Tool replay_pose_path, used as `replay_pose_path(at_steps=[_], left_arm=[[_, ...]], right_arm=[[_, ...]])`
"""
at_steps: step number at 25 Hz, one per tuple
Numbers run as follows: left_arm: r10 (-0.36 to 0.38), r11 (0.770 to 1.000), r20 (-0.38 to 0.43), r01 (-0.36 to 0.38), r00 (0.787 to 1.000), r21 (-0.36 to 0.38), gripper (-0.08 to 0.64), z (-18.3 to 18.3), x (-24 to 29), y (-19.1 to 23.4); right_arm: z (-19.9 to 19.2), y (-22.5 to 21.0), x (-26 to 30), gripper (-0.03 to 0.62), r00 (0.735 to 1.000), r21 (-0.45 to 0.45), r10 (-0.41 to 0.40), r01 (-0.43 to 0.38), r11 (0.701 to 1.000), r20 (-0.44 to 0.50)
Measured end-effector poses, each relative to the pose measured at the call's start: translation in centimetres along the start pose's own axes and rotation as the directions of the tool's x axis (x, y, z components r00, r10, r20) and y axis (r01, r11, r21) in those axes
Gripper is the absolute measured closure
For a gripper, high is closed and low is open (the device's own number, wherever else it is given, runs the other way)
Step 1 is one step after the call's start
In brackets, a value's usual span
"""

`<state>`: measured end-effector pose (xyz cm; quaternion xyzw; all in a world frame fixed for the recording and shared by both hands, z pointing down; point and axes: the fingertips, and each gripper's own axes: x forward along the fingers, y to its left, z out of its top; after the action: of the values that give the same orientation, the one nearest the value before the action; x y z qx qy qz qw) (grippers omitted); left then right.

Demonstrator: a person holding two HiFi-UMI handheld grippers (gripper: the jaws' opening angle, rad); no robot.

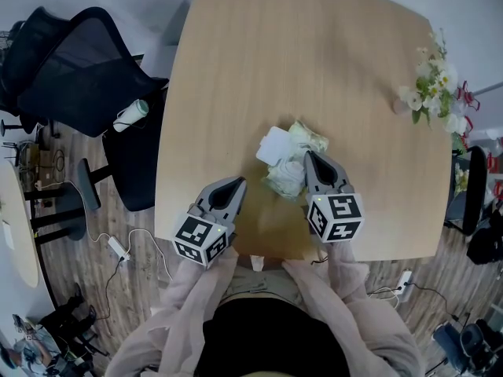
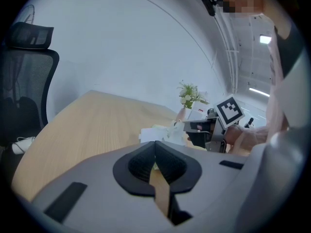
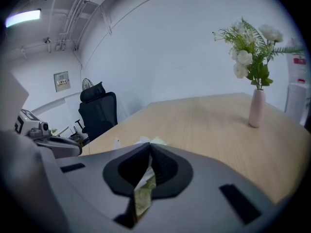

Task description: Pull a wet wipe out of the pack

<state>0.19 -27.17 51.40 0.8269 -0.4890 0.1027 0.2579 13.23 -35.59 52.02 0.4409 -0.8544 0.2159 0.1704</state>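
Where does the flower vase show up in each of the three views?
Head view: flower vase, right edge of the table.
Left gripper view: vase, right of centre, far end.
Right gripper view: vase, upper right.
Shared landmark: wet wipe pack, nearer than the vase in every view.

Left tool [image 1: 237, 182]: jaws together, empty, pointing to 1 o'clock | Right tool [image 1: 309, 156]: jaws pinched on wet wipe [image 3: 145, 177], pointing to 11 o'clock | Sleeved forearms [image 1: 187, 290] entering from 6 o'clock
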Motion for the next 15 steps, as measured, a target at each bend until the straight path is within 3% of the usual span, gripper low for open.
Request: replay_pose_path(at_steps=[15], left_arm=[[-0.042,0.999,0.023,0.042,0.999,0.020,0.548,0.6,-2.3,0.1]], right_arm=[[1.2,0.1,-2.1,0.580,0.995,0.028,-0.090,0.088,0.996,0.052]])
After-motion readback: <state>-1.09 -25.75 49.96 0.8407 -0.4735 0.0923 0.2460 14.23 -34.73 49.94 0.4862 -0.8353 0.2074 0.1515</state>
